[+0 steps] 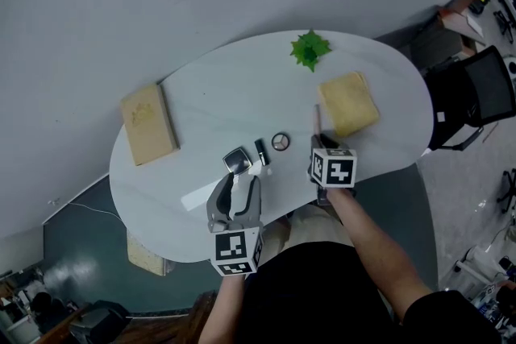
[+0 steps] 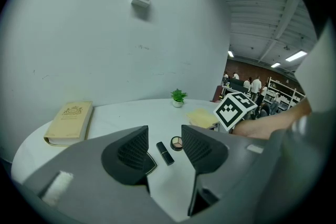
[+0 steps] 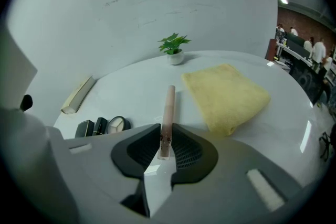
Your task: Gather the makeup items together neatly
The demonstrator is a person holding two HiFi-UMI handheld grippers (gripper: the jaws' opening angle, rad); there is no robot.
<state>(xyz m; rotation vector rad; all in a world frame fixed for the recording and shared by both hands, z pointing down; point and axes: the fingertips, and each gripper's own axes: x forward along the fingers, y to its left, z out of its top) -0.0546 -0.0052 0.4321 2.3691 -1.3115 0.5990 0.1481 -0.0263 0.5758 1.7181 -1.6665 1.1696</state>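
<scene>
1. Where the right gripper clenches it, the stick is pinched at its near end between both pads. It is a slim pink tube pointing away from the jaws toward the plant.
2. Its far part runs just beside the left edge of the cloth. Whether the tip rests on the table cannot be told.
3. To the left of the stick, near the table's front edge, three more makeup items sit in a short row. They are a round palette, a black lipstick and a dark square compact, each just beside the next.
4. The left gripper is released, its jaws well apart with nothing pressed between them. In its own view the lipstick and palette lie on the table beyond the gap, and a corner of the compact shows under the left jaw.
5. In the head view that gripper's tips sit at the compact's near side; whether they touch it cannot be told.
6. Farther out, the yellow cloth lies folded on the right part of the table, and the small green plant stands near the far edge.
7. A tan book lies flat at the far left, well apart from the makeup.
8. Off the table's right end stands a black chair.
</scene>
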